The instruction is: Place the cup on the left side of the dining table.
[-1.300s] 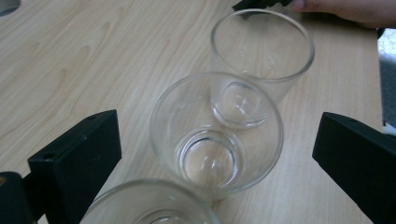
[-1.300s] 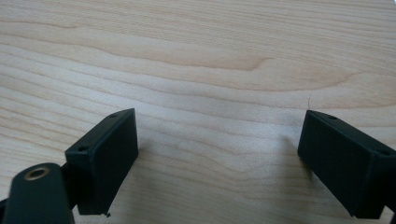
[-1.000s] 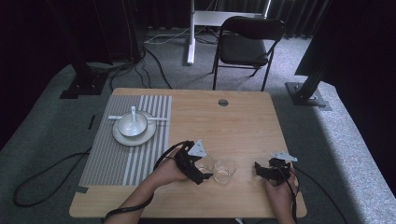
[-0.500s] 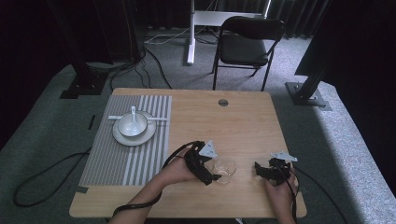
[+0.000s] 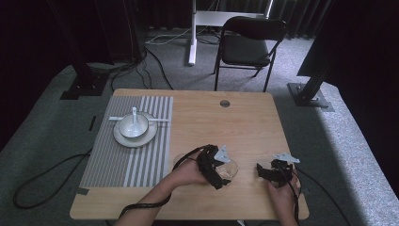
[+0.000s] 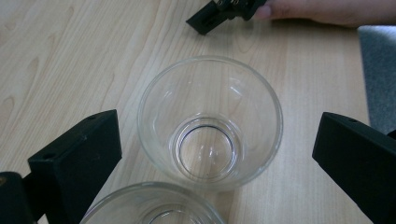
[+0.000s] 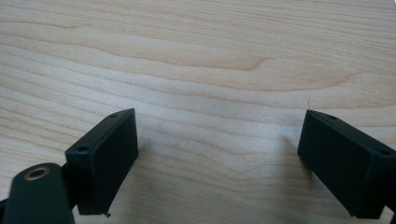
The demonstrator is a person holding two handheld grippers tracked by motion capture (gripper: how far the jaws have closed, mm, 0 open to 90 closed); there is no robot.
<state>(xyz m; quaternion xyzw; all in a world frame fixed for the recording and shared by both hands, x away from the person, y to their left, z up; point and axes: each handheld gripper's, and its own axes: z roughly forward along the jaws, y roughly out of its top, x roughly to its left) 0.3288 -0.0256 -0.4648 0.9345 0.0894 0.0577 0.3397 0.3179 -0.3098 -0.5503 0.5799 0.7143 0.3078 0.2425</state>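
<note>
- Low in the centre of the high view, the left gripper point(image 5: 221, 176) is seen held over the wooden table point(image 5: 244, 122), at a clear glass bowl point(image 5: 229, 168).
- Across the left gripper view, the jaws are seen spread wide, one at the lower left and one at the lower right of the frame; the glass bowl point(image 6: 210, 122) stands upright between them, touched by neither.
- At the bottom edge of that view, the rim of a second glass bowl point(image 6: 152, 205) is seen just beside the first; contact cannot be told.
- At the lower right of the high view, the right gripper point(image 5: 267, 172) is held low over the table, well apart from the bowls.
- Its jaws are seen wide apart in the right gripper view, with bare wood between them and nothing held.
- At the left of the high view, a striped mat point(image 5: 117, 160) is noted, with a white bowl point(image 5: 133, 126) on a plate point(image 5: 123, 140).
</note>
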